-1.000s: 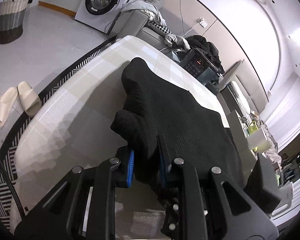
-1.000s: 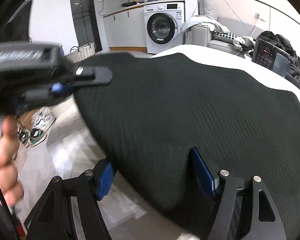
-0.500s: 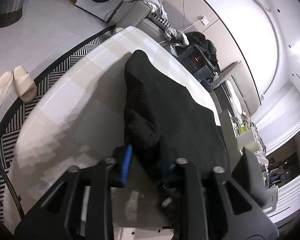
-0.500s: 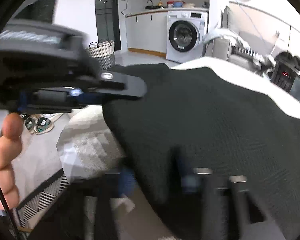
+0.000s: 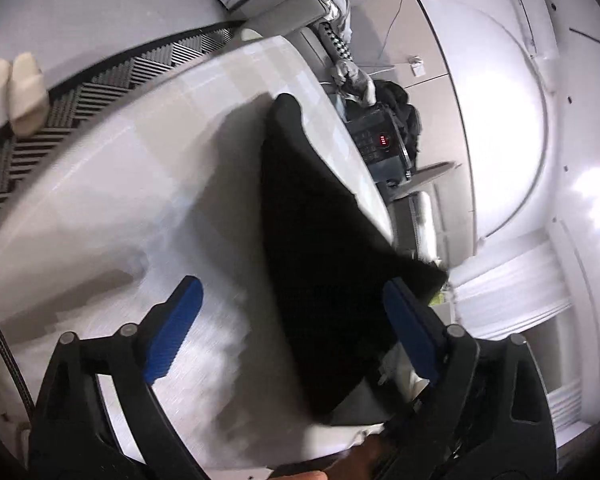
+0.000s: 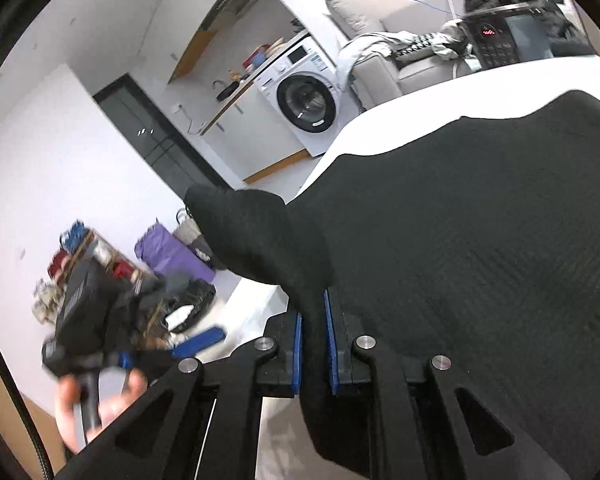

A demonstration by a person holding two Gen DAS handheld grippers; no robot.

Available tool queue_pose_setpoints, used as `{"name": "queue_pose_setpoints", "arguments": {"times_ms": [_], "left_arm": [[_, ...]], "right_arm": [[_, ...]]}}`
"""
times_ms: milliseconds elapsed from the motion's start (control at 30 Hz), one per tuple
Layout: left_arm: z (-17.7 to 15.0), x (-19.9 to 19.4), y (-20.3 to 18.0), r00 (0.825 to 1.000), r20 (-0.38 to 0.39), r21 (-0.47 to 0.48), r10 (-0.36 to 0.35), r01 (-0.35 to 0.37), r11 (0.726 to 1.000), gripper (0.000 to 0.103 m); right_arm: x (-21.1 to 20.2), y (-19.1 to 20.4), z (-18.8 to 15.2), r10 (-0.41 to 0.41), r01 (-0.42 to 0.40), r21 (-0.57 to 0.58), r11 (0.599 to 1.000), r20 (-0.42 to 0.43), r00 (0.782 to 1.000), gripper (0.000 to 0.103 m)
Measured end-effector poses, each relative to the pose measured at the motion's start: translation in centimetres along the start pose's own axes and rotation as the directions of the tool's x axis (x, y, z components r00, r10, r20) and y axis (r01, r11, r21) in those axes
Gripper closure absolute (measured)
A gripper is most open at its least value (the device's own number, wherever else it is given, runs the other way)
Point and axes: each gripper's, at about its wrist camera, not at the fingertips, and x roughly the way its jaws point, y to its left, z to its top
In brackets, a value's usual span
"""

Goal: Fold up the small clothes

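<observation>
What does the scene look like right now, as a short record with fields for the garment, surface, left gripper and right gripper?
garment: black knit garment, lying mostly flat
surface: pale checked table
left gripper: jaws opening, pads off the cloth, garment edge between them
right gripper: jaws shut on a raised fold of the garment
background: washing machine

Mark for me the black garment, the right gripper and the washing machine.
black garment point(image 6: 480, 216): right wrist view, on the flat spread of knit fabric.
right gripper point(image 6: 313, 316): right wrist view, between the blue pads, which pinch a fold of the garment.
washing machine point(image 6: 306, 100): right wrist view, on its round door.
</observation>
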Motion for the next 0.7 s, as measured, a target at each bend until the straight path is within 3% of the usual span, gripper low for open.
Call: {"name": "queue_pose_setpoints", "arguments": {"times_ms": [233, 333, 500, 533, 600, 633, 700], "left_arm": [[3.1, 5.0, 2.2, 0.989, -0.105, -0.147, -0.105, 0.089, 0.985, 0.007], [4.4, 6.2, 2.2, 0.981, -0.139, -0.143, -0.138, 0.118, 0.983, 0.006], [5.4, 7.9, 1.7, 0.974, -0.208, -0.099, -0.087, 0.067, 0.993, 0.011], [5.4, 8.1, 1.5, 0.975, -0.210, -0.084, -0.071, 0.054, 0.995, 0.017], [5.1, 8.6, 1.1, 0.980, -0.199, -0.060, -0.031, 0.019, 0.998, 0.046], [5.0, 9.0, 0.6, 0.980, -0.198, -0.024, 0.011, -0.016, 1.000, 0.055], [4.6, 9.4, -0.5, 0.980, -0.183, 0.066, 0.077, -0.066, 0.996, 0.091]], "right_arm": [[1.2, 0.3, -0.9, -0.014, 0.012, -0.041, 0.999, -0.049, 0.999, 0.093], [1.1, 0.6, -1.7, -0.015, 0.011, -0.059, 0.998, -0.068, 0.998, 0.093], [1.8, 1.0, -2.5, -0.021, 0.010, -0.106, 0.994, -0.095, 0.995, 0.093], [1.9, 1.0, -2.4, -0.022, 0.011, -0.115, 0.993, -0.097, 0.995, 0.093], [1.9, 1.1, -2.7, -0.017, 0.004, -0.124, 0.992, -0.104, 0.994, 0.093], [1.9, 1.1, -2.7, -0.013, -0.001, -0.127, 0.992, -0.109, 0.994, 0.093], [2.0, 0.9, -2.9, -0.004, -0.012, -0.132, 0.991, -0.117, 0.993, 0.093]]}}
